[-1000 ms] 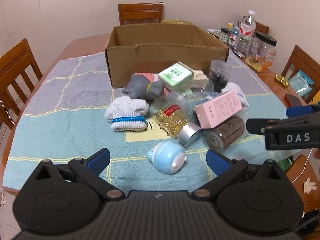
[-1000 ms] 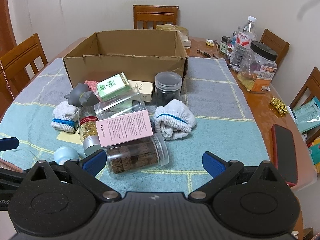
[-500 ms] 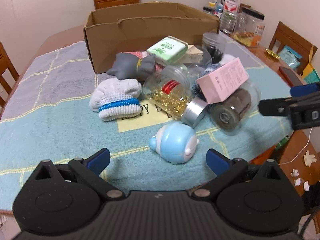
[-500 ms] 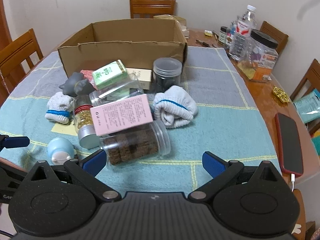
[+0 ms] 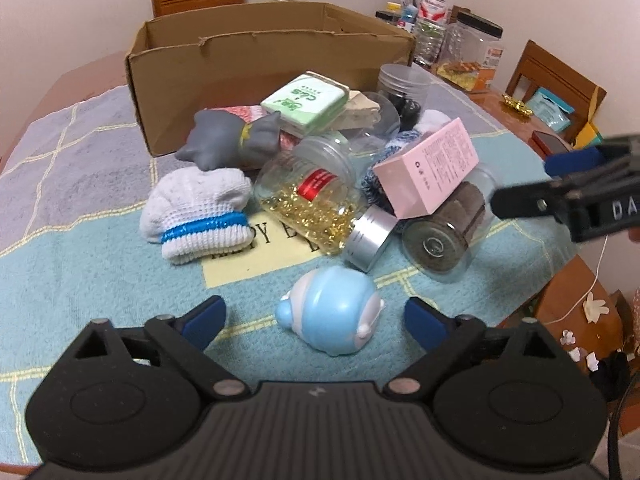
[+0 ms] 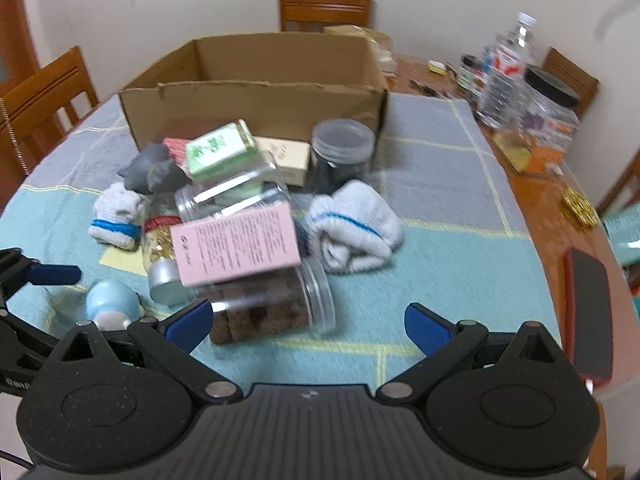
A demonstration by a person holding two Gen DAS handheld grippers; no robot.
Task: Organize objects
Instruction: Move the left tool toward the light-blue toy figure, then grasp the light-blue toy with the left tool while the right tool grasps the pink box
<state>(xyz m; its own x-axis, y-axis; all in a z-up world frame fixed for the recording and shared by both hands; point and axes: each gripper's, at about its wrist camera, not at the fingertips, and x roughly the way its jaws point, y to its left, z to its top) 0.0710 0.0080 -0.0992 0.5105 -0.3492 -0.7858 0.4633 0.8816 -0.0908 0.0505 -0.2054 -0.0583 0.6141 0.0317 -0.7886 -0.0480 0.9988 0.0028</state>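
Hovering low over the near edge of the desk (image 5: 60,272), the left gripper (image 5: 314,322) has its blue-tipped fingers (image 5: 204,320) spread wide with nothing between them, and right in that gap sits the pale blue toy (image 5: 332,314), lying on its side on the teal cloth, just ahead of the tips and a touch right of centre. Its long axis looks to run across the gap at a slant, domed end toward the left finger, flatter end toward the right. That is the relation to watch: the left gripper is plainly the nearer one and, by the look of it, needs only a short push forward to straddle the toy. The right gripper (image 6: 308,322) is open too and empty, with the brown-filled jar (image 6: 272,308) lying just beyond its left finger; from there the blue toy sits off to the far left, so it seems the worse candidate. Behind the toy comes the heap: the silver-capped jar of gold bits (image 5: 316,204), the rolled white sock (image 5: 200,216), the pink box (image 5: 428,174) resting on the brown jar, the grey figure (image 5: 228,142) and the green packet (image 5: 306,98). Farthest back stands the cardboard box (image 5: 272,80), open on top, the likely home for all of it.
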